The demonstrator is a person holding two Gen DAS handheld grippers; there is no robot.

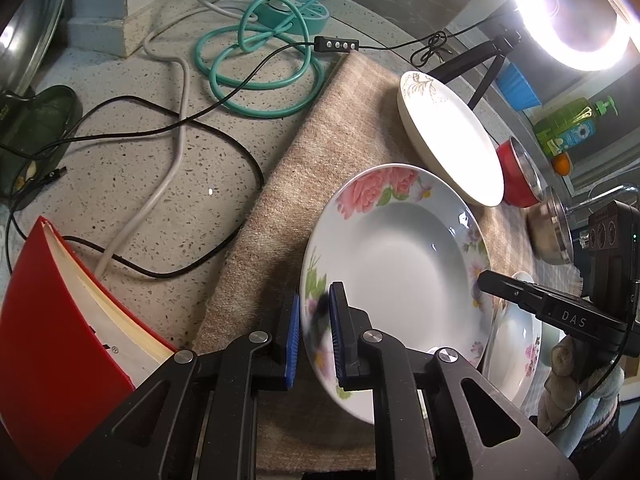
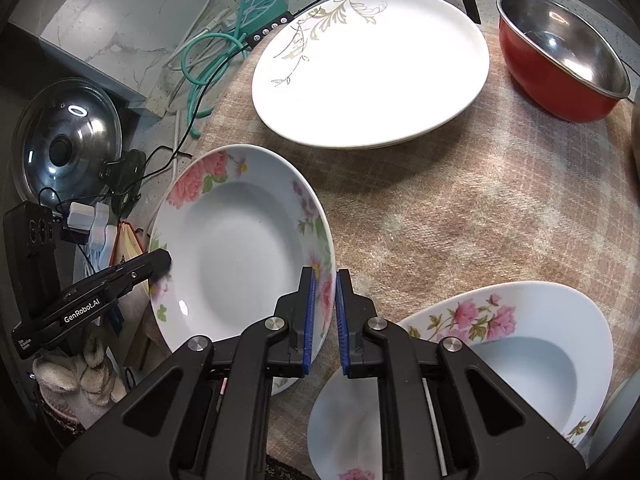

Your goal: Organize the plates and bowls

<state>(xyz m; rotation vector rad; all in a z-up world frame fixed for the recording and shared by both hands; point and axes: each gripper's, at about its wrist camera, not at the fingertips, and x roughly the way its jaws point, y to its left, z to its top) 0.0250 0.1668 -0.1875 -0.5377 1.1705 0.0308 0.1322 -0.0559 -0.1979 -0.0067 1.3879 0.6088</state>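
Note:
A deep rose-patterned plate (image 1: 400,248) (image 2: 240,248) is held above the beige cloth (image 1: 320,128) (image 2: 460,208) by both grippers. My left gripper (image 1: 314,336) is shut on its left rim. My right gripper (image 2: 325,316) is shut on its right rim. A second rose-patterned deep plate (image 2: 520,360) (image 1: 516,344) lies on the cloth below the right gripper. A large white plate with a leaf pattern (image 2: 372,68) (image 1: 448,136) lies further back. A red bowl with a steel inside (image 2: 560,56) (image 1: 518,176) sits at the back right.
A steel bowl (image 1: 550,228) stands beside the red one. A red book (image 1: 60,340), cables and a teal power strip (image 1: 292,12) lie on the speckled counter left of the cloth. A glass pot lid (image 2: 64,140) leans at the left. A ring light (image 1: 576,8) shines at the back.

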